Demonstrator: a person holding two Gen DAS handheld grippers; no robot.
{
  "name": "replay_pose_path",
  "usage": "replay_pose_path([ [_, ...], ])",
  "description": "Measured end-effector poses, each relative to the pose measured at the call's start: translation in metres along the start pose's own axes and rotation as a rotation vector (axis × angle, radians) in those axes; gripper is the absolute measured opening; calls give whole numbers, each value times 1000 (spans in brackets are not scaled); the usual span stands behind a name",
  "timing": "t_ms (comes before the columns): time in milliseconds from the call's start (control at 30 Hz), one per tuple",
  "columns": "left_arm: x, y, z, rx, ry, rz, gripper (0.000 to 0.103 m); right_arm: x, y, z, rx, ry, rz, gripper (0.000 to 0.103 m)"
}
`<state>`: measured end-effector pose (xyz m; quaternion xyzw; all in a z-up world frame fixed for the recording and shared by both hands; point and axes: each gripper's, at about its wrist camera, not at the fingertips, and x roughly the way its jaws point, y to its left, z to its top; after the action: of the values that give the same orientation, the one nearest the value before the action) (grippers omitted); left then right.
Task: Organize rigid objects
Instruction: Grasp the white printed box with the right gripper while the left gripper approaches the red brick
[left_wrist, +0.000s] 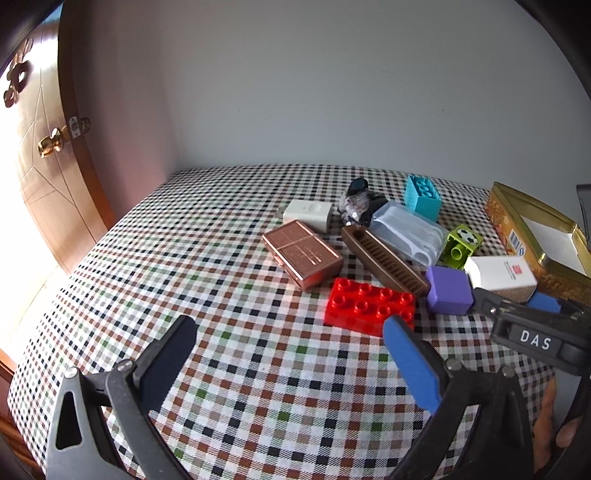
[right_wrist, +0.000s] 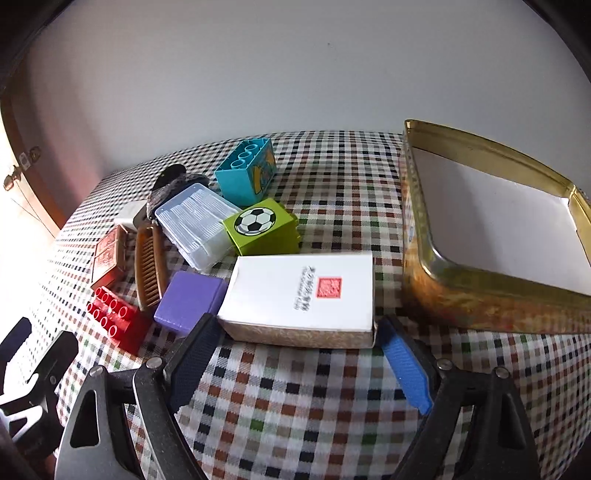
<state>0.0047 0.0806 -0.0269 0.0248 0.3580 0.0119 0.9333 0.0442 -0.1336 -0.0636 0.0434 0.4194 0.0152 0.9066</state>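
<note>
A white box with a red stamp (right_wrist: 301, 295) lies on the checked table, its near corners between the fingers of my right gripper (right_wrist: 295, 332); the jaws stand wide and just touch or flank its sides. It also shows in the left wrist view (left_wrist: 498, 275). My left gripper (left_wrist: 288, 325) is open and empty, hovering before a red brick (left_wrist: 369, 304). Around lie a purple block (right_wrist: 188, 301), a green football brick (right_wrist: 264, 227), a blue brick (right_wrist: 247, 171), a clear case (right_wrist: 195, 223), a brown comb (left_wrist: 384, 260) and a copper case (left_wrist: 301, 253).
An open gold tin (right_wrist: 461, 291) with a white inside stands at the right. A white adapter (left_wrist: 308, 214) and a dark fuzzy item (left_wrist: 358, 201) lie at the back of the pile. A wall runs behind the table; a door (left_wrist: 44, 147) is at left.
</note>
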Motion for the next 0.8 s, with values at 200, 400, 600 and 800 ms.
replay_pose_path([
  [200, 9, -7, 3, 20, 32, -53, 103, 5, 8, 1, -81, 10, -1, 81],
  [400, 25, -19, 13, 23, 81, -148, 103, -22, -17, -15, -95, -43, 98, 81],
  [600, 51, -44, 22, 101, 102, -61, 102, -28, -30, -19, -41, -51, 147, 81],
  [800, 82, -59, 28, 108, 159, -82, 82, -30, -34, -21, -34, -58, 167, 81],
])
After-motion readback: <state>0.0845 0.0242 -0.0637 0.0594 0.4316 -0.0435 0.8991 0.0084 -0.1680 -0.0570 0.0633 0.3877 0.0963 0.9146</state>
